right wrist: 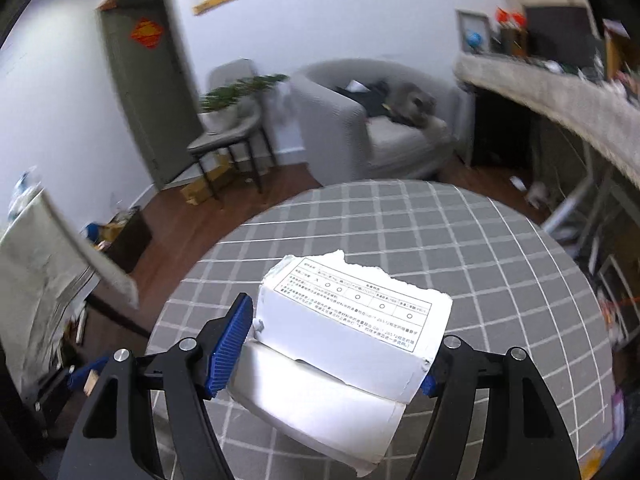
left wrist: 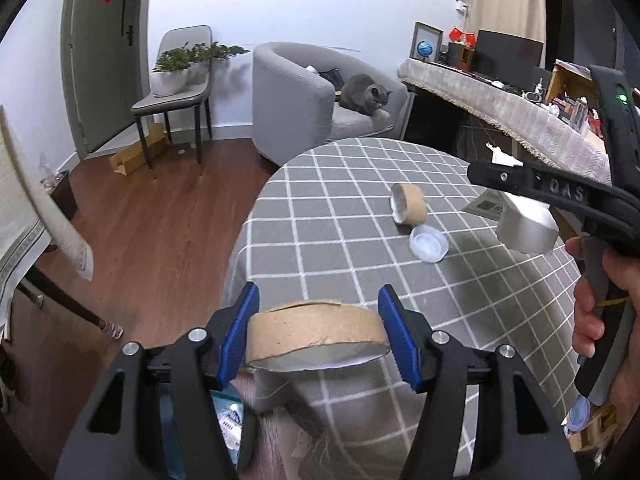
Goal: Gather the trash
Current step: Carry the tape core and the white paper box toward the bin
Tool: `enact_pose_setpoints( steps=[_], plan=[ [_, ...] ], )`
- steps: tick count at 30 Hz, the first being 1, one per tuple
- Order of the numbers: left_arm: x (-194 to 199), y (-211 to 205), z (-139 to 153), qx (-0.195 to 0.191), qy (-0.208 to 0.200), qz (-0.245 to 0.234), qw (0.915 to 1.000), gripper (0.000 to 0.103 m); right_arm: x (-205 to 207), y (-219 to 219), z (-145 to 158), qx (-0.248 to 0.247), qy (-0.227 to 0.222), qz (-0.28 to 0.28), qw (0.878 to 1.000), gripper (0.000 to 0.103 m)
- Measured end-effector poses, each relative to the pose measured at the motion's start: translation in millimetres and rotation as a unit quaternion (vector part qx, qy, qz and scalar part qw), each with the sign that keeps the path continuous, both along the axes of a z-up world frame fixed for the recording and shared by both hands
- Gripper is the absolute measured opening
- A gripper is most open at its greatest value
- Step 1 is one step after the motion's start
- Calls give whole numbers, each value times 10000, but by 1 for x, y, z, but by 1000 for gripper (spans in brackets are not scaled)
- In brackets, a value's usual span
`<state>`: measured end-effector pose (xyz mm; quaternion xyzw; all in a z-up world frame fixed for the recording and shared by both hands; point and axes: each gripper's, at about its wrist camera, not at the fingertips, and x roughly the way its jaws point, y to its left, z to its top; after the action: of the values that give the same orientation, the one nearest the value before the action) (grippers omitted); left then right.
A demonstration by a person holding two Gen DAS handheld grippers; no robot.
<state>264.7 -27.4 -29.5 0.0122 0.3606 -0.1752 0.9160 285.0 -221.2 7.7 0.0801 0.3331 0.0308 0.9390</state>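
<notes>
Hidden or unclear: your right wrist view is smeared by motion blur, so the far room there is soft. The torn white box [right wrist: 352, 320] covers your right gripper's [right wrist: 332, 344] far finger almost wholly; only a blue tip shows at its lower corner. In your left wrist view the lower edge of the frame is cut off by the gripper's black arms, and what sits beneath them is unreadable.

Left gripper [left wrist: 318, 334]: your blue pads pinch a brown cardboard ring [left wrist: 316, 332] from both sides, held above the near edge of the round table [left wrist: 340, 184].

Right gripper: its jaws are clamped on the torn white box, printed panel facing up, held above the checked tablecloth toward the table's near edge. From your left wrist view the box [left wrist: 528, 228] hangs over the table's right side, with your hand [left wrist: 600, 312] on the handle.

Still on the table: a second cardboard ring [left wrist: 408, 203] lies on its side near the middle, a clear plastic lid [left wrist: 428, 245] touching or just beside it on the near side.

Beyond the table: a grey cat [left wrist: 366, 94] lies on the armchair [left wrist: 296, 96].
</notes>
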Motion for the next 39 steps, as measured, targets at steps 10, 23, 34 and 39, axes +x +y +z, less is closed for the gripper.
enact_pose_setpoints(
  steps=[10, 23, 34, 39],
  plan=[
    [-6, 46, -2, -132, -6, 595, 9981, 64, -7, 54, 0, 40, -64, 828, 9965, 70],
    [-8, 102, -24, 177, 183, 926, 9954, 64, 1, 103, -5, -250, 84, 1057, 9940, 57],
    [-10, 132, -24, 158, 208, 1025, 9944, 64, -4, 109, -9, -755, 180, 1107, 9908, 53],
    [-12, 143, -21, 117, 201, 1060, 9941, 64, -3, 109, -16, -1344, 313, 1138, 9839, 35]
  ],
)
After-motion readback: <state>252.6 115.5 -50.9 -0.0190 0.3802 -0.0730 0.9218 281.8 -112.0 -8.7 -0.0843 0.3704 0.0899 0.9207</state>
